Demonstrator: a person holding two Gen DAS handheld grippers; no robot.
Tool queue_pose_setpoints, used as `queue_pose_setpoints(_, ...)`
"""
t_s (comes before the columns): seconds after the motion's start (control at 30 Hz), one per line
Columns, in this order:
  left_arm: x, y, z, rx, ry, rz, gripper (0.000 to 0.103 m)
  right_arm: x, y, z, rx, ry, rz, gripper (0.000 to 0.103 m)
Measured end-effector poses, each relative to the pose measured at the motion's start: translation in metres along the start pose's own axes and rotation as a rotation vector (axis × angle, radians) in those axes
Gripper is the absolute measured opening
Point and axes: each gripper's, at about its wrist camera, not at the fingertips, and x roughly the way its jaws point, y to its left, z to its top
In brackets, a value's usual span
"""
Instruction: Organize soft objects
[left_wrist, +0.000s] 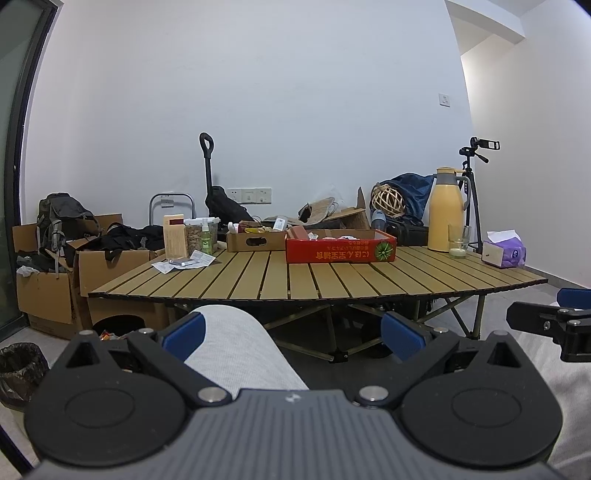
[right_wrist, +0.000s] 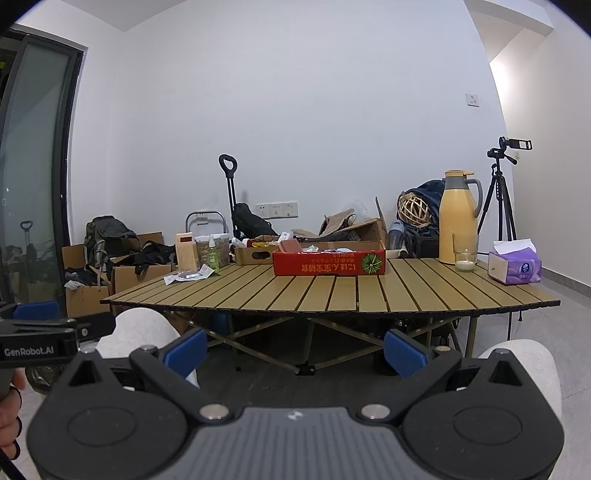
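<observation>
Both the left gripper (left_wrist: 291, 334) and right gripper (right_wrist: 295, 350) hang wide and empty above the person's knees (left_wrist: 236, 343), so any reach toward the red box (left_wrist: 340, 249) on the table (left_wrist: 332, 284) should come slowly and level.

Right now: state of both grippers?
Left gripper: open, empty, short of the table.
Right gripper: open, empty.

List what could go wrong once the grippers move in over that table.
1. The glass stands right beside the yellow jug near the table's right end; a sweep by the open right gripper toward the tissue pack could tip it.
2. The red box sits loose mid-table; reaching into it may push it back into the cardboard tray.
3. The open left gripper hangs just above the knee and could snag.
</observation>
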Motion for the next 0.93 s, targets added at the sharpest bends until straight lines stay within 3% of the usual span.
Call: queue_pose_setpoints(0.93, -0.0016, -0.0035, 0.0004, -0.010, -0.005, 0.018, 0.103, -0.0001, -0.0001, -0.0024, 0.007, 0.009, 0.003, 0.103)
